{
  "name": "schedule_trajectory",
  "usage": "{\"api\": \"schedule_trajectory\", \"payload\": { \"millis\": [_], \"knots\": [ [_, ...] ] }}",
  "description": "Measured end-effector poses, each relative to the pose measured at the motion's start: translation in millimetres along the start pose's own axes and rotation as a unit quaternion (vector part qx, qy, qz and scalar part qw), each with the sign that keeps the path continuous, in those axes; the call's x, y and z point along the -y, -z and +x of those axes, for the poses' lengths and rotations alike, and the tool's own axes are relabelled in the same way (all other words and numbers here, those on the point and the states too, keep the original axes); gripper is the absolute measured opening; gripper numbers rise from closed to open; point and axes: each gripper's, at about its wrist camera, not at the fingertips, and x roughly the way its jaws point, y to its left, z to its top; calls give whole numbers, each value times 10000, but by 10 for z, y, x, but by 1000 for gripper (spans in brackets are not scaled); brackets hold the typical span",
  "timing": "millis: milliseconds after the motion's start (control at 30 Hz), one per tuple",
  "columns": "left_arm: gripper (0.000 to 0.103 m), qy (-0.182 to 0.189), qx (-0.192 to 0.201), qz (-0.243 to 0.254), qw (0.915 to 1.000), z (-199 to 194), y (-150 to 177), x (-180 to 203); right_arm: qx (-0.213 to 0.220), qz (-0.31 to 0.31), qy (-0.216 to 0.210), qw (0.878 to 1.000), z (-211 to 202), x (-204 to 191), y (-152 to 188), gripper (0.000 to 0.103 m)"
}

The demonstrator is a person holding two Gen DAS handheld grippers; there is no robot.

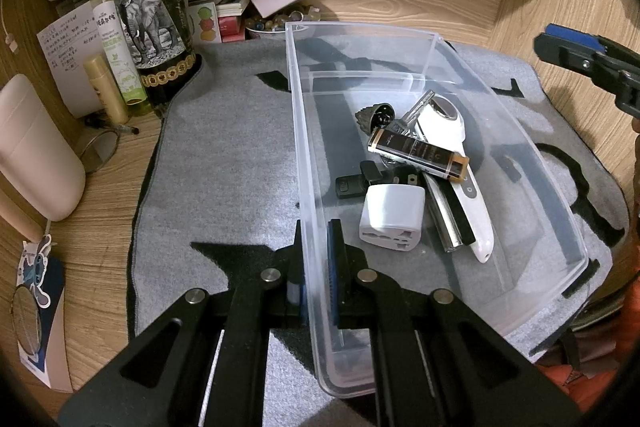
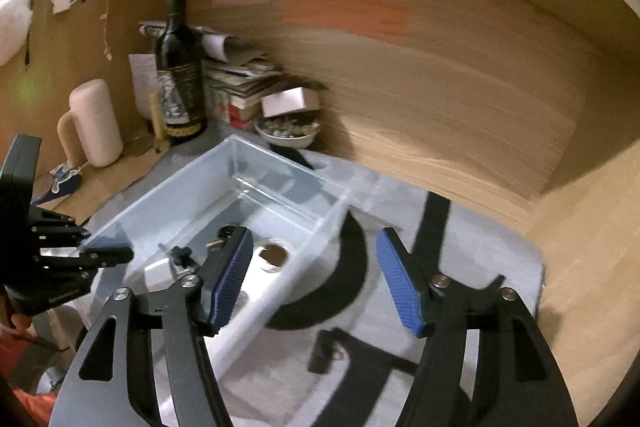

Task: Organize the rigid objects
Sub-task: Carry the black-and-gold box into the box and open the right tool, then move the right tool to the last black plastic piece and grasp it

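Grey felt mat [image 1: 224, 163]: clear rigid plastic bin [image 1: 560, 195], light and slippery, is pinched at its wall by left gripper [image 1: 316, 267]; right gripper [image 2: 316, 275] is spread, empty.

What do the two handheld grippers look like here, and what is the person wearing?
Both the left gripper and right gripper are matte black scissor-style linkages with silver pivot bolts and ribbed blue pads on the fingers. No cables show. Orange fabric, apparently clothing, shows at the frame edge.
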Motion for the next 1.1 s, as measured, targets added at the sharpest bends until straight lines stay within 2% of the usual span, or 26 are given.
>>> {"api": "schedule_trajectory", "payload": {
  "millis": [67, 233, 667, 767, 833, 967, 1100],
  "knots": [
    [7, -1, 0, 0, 10000, 0, 0, 1, 16, 77, 95, 9999, -20, 68, 38, 72],
    [7, -2, 3, -1, 10000, 1, -3, -1, -192, 304, 208, 9991, 56, 230, 180, 73],
    [7, -2, 1, -1, 10000, 0, 0, 3, -1349, 506, 146, 9895, 676, 246, 843, 71],
    [7, -4, 2, 0, 10000, 0, 0, 4, -1408, 639, 46, 9880, 719, 275, 919, 63],
    [7, -5, 1, 0, 10000, 0, 0, 4, -1376, 641, 15, 9884, 699, 287, 912, 46],
    [7, 0, 3, -7, 10000, 1, 0, 4, -1343, 579, -64, 9892, 666, 266, 920, 25],
    [7, -4, -1, 3, 10000, 0, 1, 4, -1334, 540, -56, 9896, 631, 224, 897, 24]
  ]
}}
